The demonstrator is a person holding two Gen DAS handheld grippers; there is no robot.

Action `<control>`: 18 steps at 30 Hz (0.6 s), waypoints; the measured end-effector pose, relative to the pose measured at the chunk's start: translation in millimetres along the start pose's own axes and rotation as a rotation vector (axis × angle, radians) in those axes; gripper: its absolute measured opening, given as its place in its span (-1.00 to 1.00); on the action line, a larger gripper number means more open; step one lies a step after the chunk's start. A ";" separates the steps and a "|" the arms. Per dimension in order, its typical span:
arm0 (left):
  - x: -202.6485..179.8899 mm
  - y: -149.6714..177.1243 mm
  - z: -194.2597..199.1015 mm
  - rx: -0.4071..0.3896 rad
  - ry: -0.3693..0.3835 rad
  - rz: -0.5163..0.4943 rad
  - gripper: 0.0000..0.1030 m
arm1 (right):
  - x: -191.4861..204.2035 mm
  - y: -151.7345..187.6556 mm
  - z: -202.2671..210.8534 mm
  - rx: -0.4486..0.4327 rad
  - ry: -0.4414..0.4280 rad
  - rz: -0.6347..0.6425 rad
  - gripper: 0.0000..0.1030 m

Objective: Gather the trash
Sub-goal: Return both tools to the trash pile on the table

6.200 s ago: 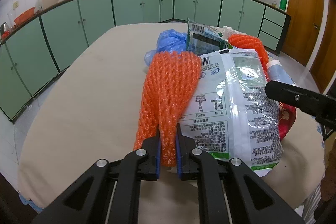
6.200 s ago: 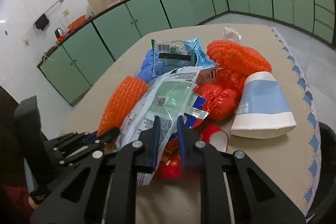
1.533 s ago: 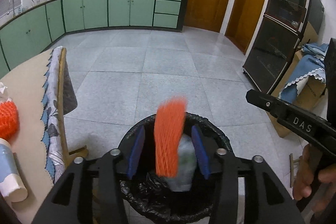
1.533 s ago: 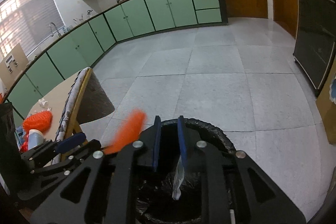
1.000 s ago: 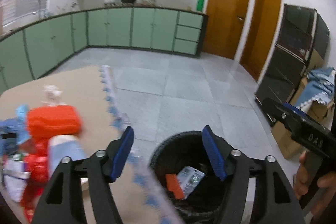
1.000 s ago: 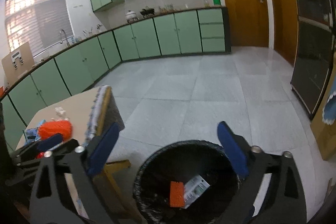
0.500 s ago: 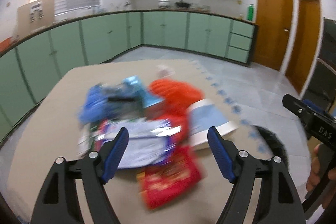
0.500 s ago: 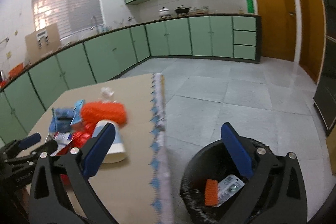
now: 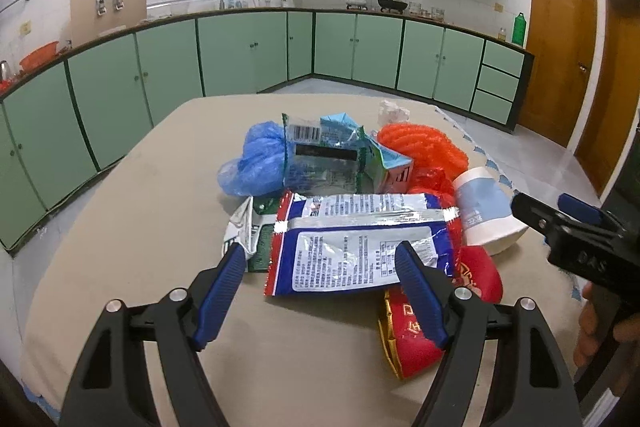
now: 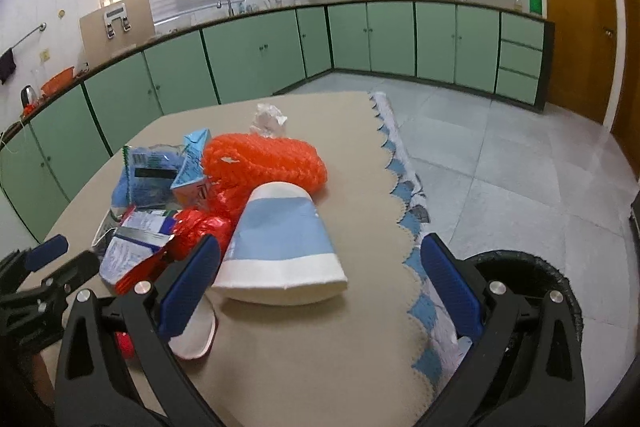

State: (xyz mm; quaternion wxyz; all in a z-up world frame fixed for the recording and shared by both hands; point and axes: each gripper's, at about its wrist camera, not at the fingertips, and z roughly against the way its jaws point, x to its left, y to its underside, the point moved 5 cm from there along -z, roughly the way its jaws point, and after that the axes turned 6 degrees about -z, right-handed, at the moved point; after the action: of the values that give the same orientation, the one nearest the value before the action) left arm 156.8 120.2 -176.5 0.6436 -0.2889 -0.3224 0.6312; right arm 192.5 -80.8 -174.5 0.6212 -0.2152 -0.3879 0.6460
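Note:
A pile of trash lies on the beige table (image 9: 120, 235). My left gripper (image 9: 320, 255) is open and empty, its fingers either side of a blue and red snack wrapper (image 9: 356, 247). Behind that lie a blue plastic bag (image 9: 256, 163), a clear wrapper (image 9: 320, 151), an orange foam net (image 9: 424, 147), a blue and white paper cup (image 9: 484, 211) and a red packet (image 9: 412, 331). My right gripper (image 10: 320, 247) is open and empty, just in front of the paper cup (image 10: 280, 247) lying on its side. The orange net (image 10: 264, 155) sits behind the cup.
A black-lined trash bin (image 10: 532, 275) stands on the tiled floor right of the table's scalloped edge (image 10: 404, 195). A crumpled white tissue (image 10: 270, 119) lies at the far side of the table. Green cabinets (image 9: 240, 59) line the walls. Wooden doors (image 9: 560, 47) are at right.
Both grippers swung from above the bin back to the table and closed in on the pile. The orange net and wrapper they carried earlier lie in the bin.

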 end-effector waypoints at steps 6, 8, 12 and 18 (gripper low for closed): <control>-0.7 4.7 -8.8 0.019 -0.003 0.002 0.47 | 3.7 7.1 -21.7 0.071 -0.004 0.011 0.89; -1.8 5.7 -11.8 0.027 -0.006 0.000 0.47 | 6.6 8.8 -25.3 0.090 -0.019 0.022 0.88; -2.9 6.7 -16.3 0.040 -0.004 0.003 0.47 | 12.5 14.8 -37.6 0.176 -0.073 0.034 0.62; -4.5 5.5 -20.5 0.054 -0.001 0.007 0.47 | 14.7 17.1 -33.0 0.185 -0.134 0.011 0.24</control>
State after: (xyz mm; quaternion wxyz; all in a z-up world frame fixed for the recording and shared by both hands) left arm 169.3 116.7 -193.7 0.6487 -0.2724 -0.3045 0.6421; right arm 204.8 -57.5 -204.7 0.6074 -0.1154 -0.3663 0.6954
